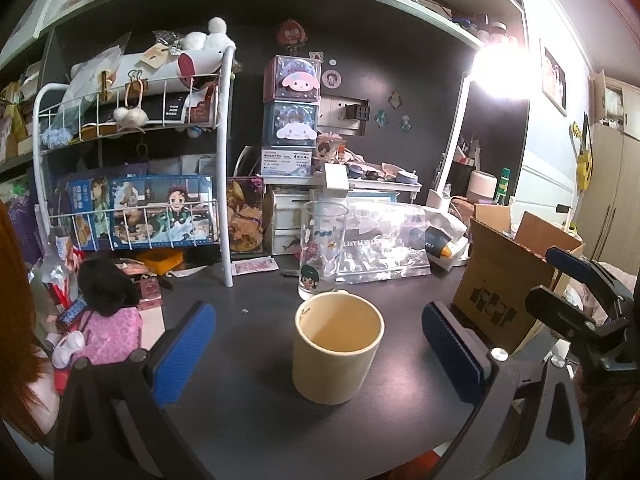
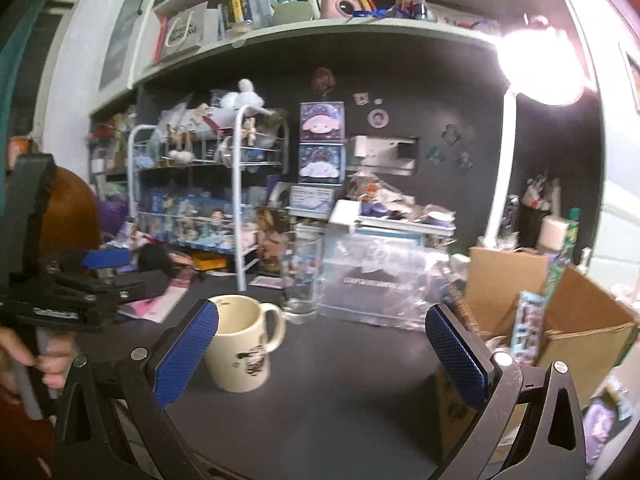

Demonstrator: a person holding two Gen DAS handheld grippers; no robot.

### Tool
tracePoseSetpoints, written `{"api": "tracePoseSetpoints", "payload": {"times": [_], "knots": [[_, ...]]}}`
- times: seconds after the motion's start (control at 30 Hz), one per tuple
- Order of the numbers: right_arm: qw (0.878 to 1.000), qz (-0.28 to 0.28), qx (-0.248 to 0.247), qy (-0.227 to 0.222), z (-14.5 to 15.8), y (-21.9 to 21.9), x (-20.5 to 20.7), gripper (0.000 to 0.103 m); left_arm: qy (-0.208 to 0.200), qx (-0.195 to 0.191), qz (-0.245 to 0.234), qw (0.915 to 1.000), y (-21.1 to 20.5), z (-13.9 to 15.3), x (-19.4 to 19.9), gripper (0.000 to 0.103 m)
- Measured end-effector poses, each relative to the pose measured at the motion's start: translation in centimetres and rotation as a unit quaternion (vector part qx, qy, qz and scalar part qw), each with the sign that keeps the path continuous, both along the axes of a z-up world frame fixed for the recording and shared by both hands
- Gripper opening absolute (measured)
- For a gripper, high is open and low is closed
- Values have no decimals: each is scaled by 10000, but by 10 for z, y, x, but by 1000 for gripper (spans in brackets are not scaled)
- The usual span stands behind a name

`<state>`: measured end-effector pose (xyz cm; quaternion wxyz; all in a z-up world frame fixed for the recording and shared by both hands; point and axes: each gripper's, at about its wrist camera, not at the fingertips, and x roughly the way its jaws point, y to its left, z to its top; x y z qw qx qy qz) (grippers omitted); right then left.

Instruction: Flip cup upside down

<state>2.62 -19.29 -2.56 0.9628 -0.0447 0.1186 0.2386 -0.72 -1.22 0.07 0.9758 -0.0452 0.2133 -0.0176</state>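
A cream mug (image 1: 335, 350) stands upright on the dark desk, mouth up. In the right wrist view the cream mug (image 2: 244, 346) shows its handle on the right and a small print on its side. My left gripper (image 1: 318, 350) is open, its blue pads either side of the mug without touching it. My right gripper (image 2: 322, 354) is open and empty, with the mug just beyond its left pad (image 2: 186, 354). The left gripper also shows in the right wrist view (image 2: 94, 276), and the right gripper shows at the right of the left wrist view (image 1: 580, 280).
A tall clear glass with cartoon prints (image 1: 322, 250) stands just behind the mug. An open cardboard box (image 1: 516, 276) is to the right, a clear plastic bag (image 1: 384, 240) behind. A white wire rack (image 1: 132, 168) and a pink doll (image 1: 110, 320) stand on the left. A bright desk lamp (image 2: 540, 64) shines at upper right.
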Motion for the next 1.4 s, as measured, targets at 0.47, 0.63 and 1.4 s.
{"api": "tracePoseSetpoints", "payload": {"times": [0.47, 0.63, 1.4], "knots": [[9718, 1613, -1018, 1386, -78, 86, 59, 103, 356, -271, -328, 9985, 46, -23, 33, 102], [9558, 1817, -1152, 2003, -102, 109, 91, 103, 680, -401, -864, 9931, 53, -38, 50, 102], [9413, 1992, -1184, 2457, -117, 121, 130, 103, 1384, -707, -2218, 9626, 18, -84, 114, 84]]}}
